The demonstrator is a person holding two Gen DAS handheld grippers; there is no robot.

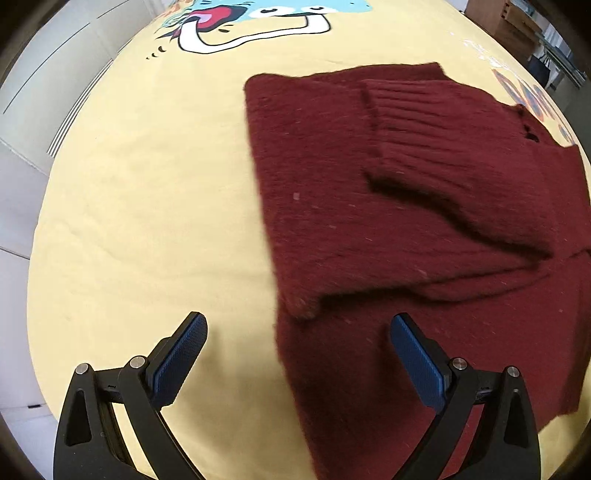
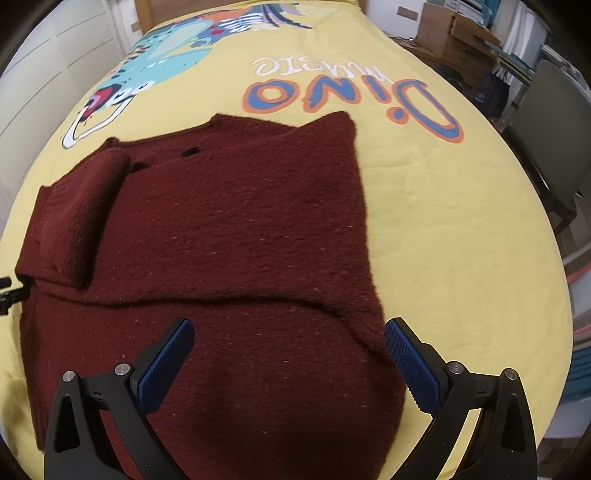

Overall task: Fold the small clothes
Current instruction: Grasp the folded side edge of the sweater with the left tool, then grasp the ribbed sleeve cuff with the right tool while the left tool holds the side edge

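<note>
A dark red knitted sweater (image 1: 406, 206) lies on a yellow printed bed cover (image 1: 147, 221). Both sleeves are folded in over the body; the left sleeve's ribbed cuff (image 1: 417, 136) lies on top. My left gripper (image 1: 298, 330) hovers open above the sweater's left edge, one finger over the cover, the other over the knit, nothing between the pads. In the right wrist view the same sweater (image 2: 229, 236) fills the middle. My right gripper (image 2: 289, 335) stands open above its lower right part, holding nothing.
The yellow cover (image 2: 461, 240) carries a dinosaur print (image 2: 159, 59) and the word DINO (image 2: 351, 96). White cupboard fronts (image 1: 44, 96) stand to the left of the bed. A chair (image 2: 550, 133) and cardboard boxes (image 2: 454, 33) stand to the right.
</note>
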